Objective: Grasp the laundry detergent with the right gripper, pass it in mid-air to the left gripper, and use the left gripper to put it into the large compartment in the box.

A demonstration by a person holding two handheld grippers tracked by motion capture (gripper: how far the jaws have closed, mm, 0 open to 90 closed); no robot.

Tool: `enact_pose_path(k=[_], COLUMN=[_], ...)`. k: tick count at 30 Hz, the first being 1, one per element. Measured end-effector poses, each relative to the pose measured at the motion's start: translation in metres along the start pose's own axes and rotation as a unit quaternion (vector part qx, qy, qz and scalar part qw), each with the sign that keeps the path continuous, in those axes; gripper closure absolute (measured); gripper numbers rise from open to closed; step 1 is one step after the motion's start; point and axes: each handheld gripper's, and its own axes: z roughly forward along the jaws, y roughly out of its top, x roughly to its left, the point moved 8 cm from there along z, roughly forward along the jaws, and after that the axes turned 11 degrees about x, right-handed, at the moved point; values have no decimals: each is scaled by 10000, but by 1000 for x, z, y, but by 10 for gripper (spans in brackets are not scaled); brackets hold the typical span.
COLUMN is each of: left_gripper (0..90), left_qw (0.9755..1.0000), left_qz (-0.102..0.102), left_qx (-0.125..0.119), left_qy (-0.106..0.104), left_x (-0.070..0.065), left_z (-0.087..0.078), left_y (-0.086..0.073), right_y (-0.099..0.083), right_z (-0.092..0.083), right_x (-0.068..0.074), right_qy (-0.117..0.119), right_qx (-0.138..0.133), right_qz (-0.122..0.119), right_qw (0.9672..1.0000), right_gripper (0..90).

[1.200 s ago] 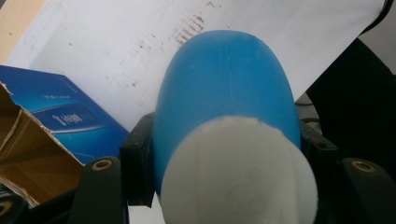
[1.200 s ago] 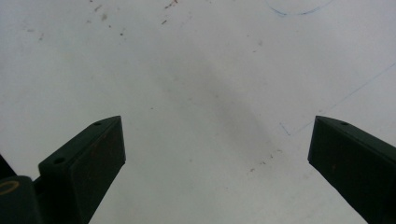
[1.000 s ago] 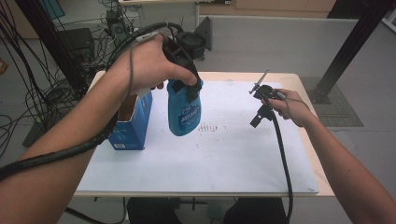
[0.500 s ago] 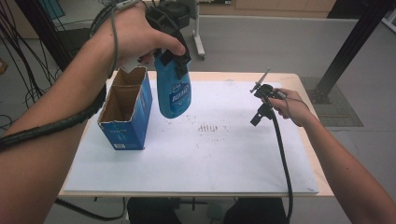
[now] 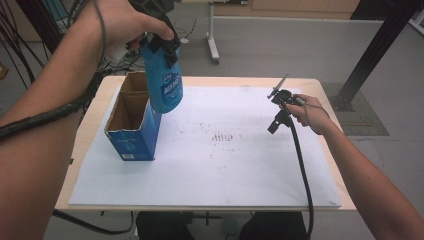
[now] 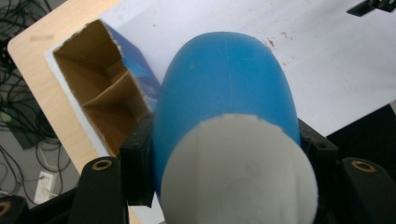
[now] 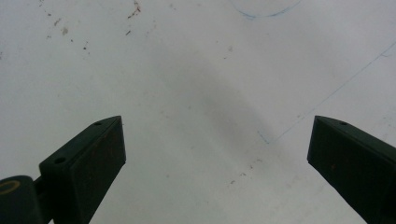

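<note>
Left gripper [image 5: 161,42] clamps the blue bottle [image 5: 166,85] near its white cap end, body hanging below the fingers, up in the air beside & above the open cardboard box [image 5: 131,131]. Right gripper [image 7: 215,154] idle, jaws wide apart w/ nothing between, over the white sheet [image 5: 225,165]. Prob halfway: bottle lifted, lowering into a compartment remains.

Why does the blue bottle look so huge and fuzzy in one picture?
In the left gripper view the blue bottle sits right against the lens, so its white cap blurs and bulges; in the high view the bottle looks small and fairly sharp; in the right gripper view the white sheet carries a soft grey shadow.
</note>
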Motion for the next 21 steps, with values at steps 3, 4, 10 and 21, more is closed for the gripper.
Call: enact_pose_path(k=[3,4,10,21], left_gripper=[378,378,378,378], left_qw=[9999,9998,9987,9923], left_qz=[-122,-188,-493,-1226], left_qx=[24,19,-19,-17], left_qy=[74,94,84,155], left_x=[9,13,31,68], left_z=[0,-1,-2,0], left_y=[0,0,1,-2], right_y=[0,0,2,6], right_z=[0,0,-2,-8], right_x=[-2,-3,-7,-5], right_qy=[-18,-22,-39,-36], right_qx=[11,8,-39,-101], right_qz=[4,30,105,83], right_qw=[10000,10000,9999,9999], right_gripper=[42,42,43,42])
